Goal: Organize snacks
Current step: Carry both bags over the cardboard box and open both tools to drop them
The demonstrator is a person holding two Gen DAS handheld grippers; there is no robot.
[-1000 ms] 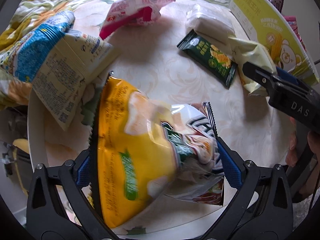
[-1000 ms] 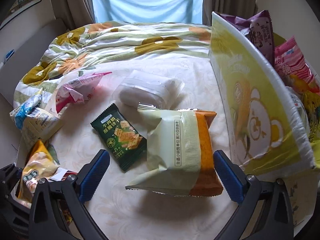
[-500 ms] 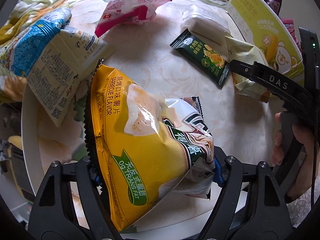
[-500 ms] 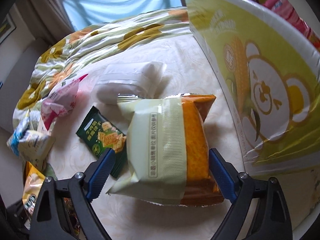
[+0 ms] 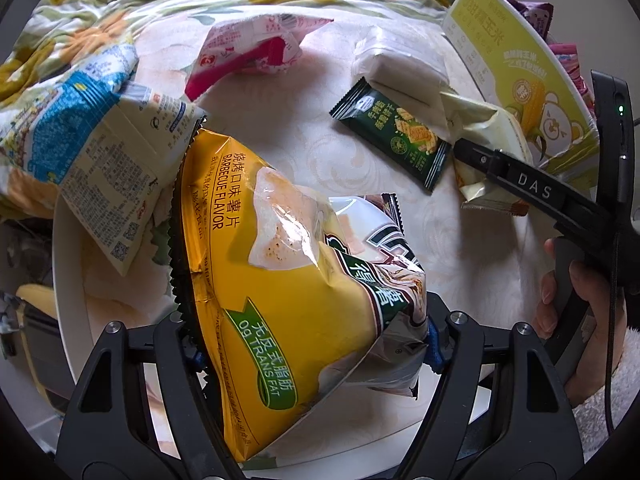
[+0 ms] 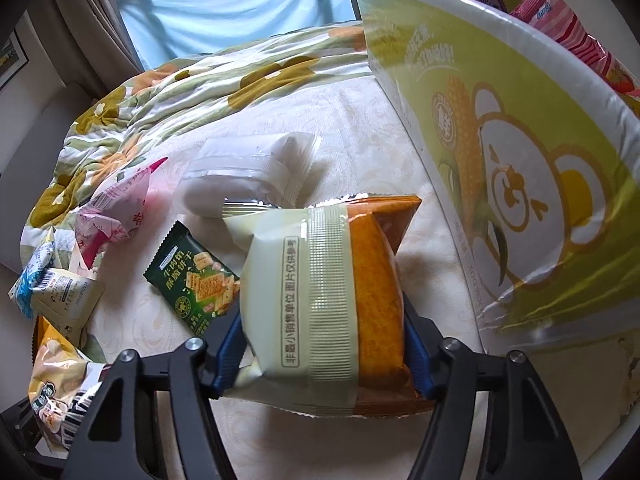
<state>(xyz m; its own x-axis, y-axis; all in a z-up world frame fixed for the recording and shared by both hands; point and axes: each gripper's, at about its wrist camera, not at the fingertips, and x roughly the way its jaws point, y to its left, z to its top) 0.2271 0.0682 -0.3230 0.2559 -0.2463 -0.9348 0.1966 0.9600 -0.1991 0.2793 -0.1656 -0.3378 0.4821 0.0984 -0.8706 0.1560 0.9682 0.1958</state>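
Note:
My left gripper [image 5: 312, 344] is shut on a yellow barbecue chip bag [image 5: 276, 280] at the near left edge of the round table [image 5: 280, 128]. The bag also shows in the right wrist view [image 6: 56, 384]. My right gripper [image 6: 324, 348] is shut on a cream and orange cake packet [image 6: 332, 304] beside the yellow-green corn box [image 6: 500, 152]. In the left wrist view the right gripper [image 5: 476, 156] reaches over that packet [image 5: 488, 192]. A dark green cracker packet [image 6: 192, 280] lies just left of it.
A white clear-wrapped packet [image 6: 248, 176], a pink packet [image 6: 116, 208] and a blue and cream bag [image 6: 52, 292] lie on the table. A floral quilt [image 6: 200, 80] covers the far side. Pink and purple snack bags [image 6: 568, 28] stand in the box.
Both grippers have closed: the left one on the yellow chip bag, the right one on the cream and orange packet, after it moved forward toward the box.

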